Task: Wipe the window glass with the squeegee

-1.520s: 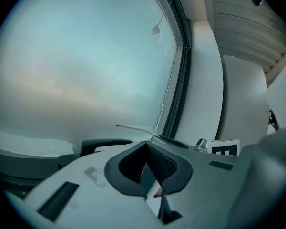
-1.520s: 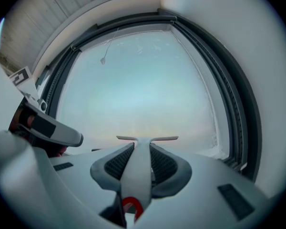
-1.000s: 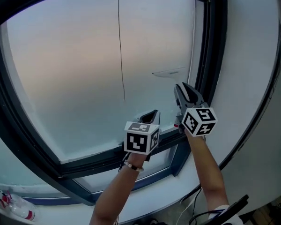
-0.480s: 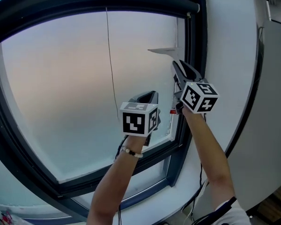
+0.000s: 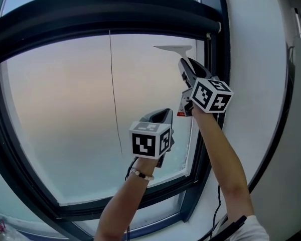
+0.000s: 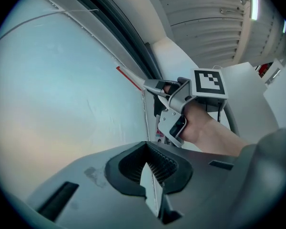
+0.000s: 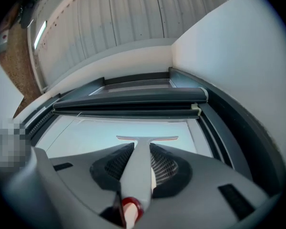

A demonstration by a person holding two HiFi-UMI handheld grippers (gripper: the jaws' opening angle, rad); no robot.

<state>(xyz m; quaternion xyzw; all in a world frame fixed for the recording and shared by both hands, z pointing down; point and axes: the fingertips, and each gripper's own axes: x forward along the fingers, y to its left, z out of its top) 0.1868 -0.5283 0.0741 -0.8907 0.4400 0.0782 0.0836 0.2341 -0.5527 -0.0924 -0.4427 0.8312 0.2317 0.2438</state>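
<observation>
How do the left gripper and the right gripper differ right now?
The right gripper is shut on the squeegee; the left gripper is shut on nothing. The right gripper sits high, near the top right of the window glass; the left gripper hangs lower. Both point at the glass.

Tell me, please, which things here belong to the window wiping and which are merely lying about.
For the job: window glass; squeegee, gripped in the right tongs, blade at the glass's upper right.
Just about: left tongs, shut and empty; rolled-up blind above; thin hanging cord; red label by the frame.
</observation>
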